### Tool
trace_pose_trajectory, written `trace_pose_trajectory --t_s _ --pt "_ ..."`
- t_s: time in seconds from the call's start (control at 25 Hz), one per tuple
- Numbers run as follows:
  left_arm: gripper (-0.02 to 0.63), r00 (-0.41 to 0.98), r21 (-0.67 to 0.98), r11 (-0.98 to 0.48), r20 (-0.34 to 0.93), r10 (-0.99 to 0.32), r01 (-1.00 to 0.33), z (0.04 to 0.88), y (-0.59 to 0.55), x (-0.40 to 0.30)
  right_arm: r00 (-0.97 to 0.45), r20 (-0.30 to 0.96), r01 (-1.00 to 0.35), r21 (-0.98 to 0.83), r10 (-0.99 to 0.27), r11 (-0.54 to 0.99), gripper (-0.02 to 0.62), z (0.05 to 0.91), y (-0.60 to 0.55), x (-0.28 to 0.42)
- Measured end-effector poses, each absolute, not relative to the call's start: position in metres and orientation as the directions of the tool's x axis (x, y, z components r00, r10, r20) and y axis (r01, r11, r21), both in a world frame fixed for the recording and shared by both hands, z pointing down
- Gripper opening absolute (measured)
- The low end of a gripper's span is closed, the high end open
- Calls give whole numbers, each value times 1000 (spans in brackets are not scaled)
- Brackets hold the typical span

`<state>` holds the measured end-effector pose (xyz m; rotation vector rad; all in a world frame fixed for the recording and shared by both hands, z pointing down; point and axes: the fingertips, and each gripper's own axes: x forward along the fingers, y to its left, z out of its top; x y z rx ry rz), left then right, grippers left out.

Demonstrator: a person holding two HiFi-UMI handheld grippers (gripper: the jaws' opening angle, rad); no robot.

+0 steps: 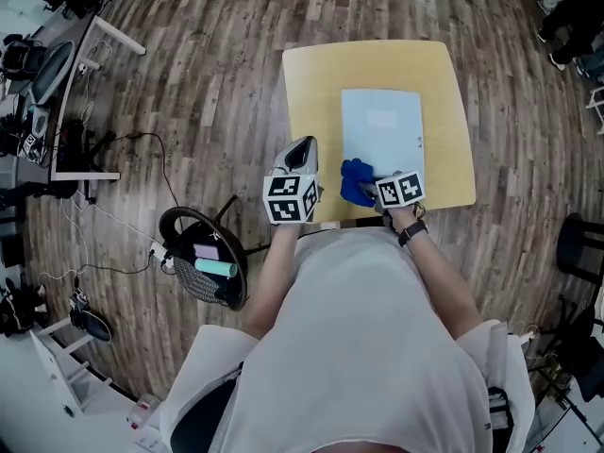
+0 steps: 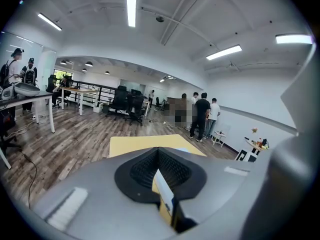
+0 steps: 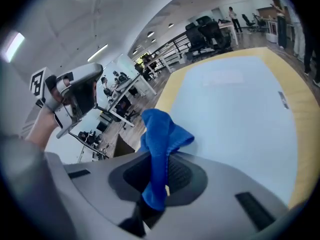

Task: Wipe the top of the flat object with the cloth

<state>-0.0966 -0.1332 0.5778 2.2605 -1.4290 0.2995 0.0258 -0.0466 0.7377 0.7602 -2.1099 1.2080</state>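
A pale blue flat board (image 1: 382,135) lies on the square yellow table (image 1: 311,83). My right gripper (image 1: 373,192) is shut on a bright blue cloth (image 1: 355,182) at the board's near left corner. In the right gripper view the cloth (image 3: 159,139) stands up out of the right gripper (image 3: 157,184), with the board (image 3: 235,114) spreading out beyond it. My left gripper (image 1: 300,154) hovers over the table's left edge, left of the board, with its jaws together and nothing held. In its own view the left gripper (image 2: 160,176) points over the table (image 2: 145,145).
A black round stool (image 1: 203,258) with small items on it stands on the wood floor at my left, with cables beside it. A desk (image 1: 71,102) is at far left, a dark chair (image 1: 576,243) at right. People (image 2: 202,116) and office chairs (image 2: 125,101) stand far off.
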Motion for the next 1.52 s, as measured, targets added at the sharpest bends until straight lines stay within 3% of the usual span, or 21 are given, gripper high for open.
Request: trace_pose_trajectory --t_s 0.4,0.68,0.84,0.96,1.16,1.52 --pt "8 536 248 -475 394 -747 -844 571 -149 -44 -445 809 -896 -400 -385 194 55 741 -42 188" --pt "8 558 240 -504 387 -734 -830 567 -150 -26 -371 815 -928 -346 -445 139 55 734 -52 231" --pt "8 559 237 -506 376 -739 -829 562 -154 -22 -499 540 -830 -524 -678 193 55 666 -100 203" --pt "8 550 214 -506 348 -759 -835 545 -169 -26 -526 371 -818 -469 -765 334 55 590 -147 174" --pt "8 541 153 -519 245 -805 -841 485 -205 -28 -503 210 -856 -255 -838 450 55 479 -200 137" --pt "8 513 61 -510 43 -857 -858 375 -230 -23 -430 31 -903 -28 -902 429 55 381 -229 112"
